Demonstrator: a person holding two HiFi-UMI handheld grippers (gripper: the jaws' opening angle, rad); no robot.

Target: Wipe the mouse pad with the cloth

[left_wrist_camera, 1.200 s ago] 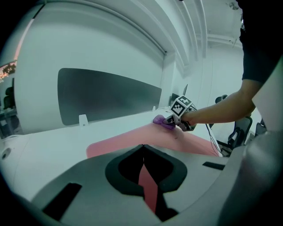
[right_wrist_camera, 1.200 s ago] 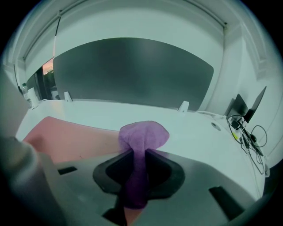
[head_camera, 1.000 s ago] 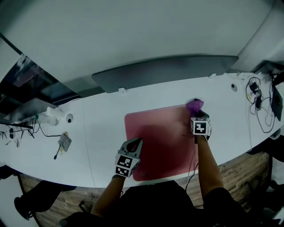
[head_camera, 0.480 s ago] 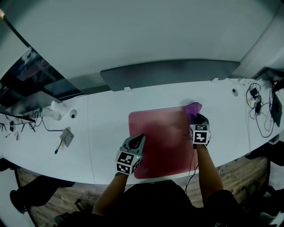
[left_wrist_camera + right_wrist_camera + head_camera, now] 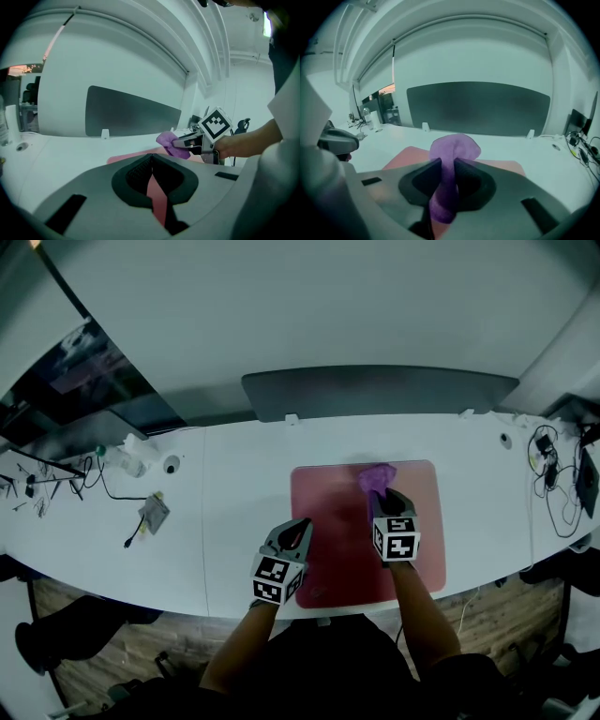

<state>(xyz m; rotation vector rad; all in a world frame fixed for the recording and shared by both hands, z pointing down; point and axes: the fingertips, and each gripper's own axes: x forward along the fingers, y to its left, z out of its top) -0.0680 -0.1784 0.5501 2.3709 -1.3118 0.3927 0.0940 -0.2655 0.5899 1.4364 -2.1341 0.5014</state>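
right tongs [image 5: 382,497] clenched on cloth [image 5: 376,476], which has slid left from the pad's [image 5: 328,507] upper-right corner to its upper middle. left tongs [image 5: 298,529] closed, empty, at pad's left edge. wipe looks underway: top strip partly done, rest pending.

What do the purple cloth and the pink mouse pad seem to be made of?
The purple cloth: soft fuzzy fabric, perhaps microfibre; it bunches limply in the right claw. The pink mouse pad: thin, flat, matte sheet, perhaps fabric-topped rubber; no glare shows.
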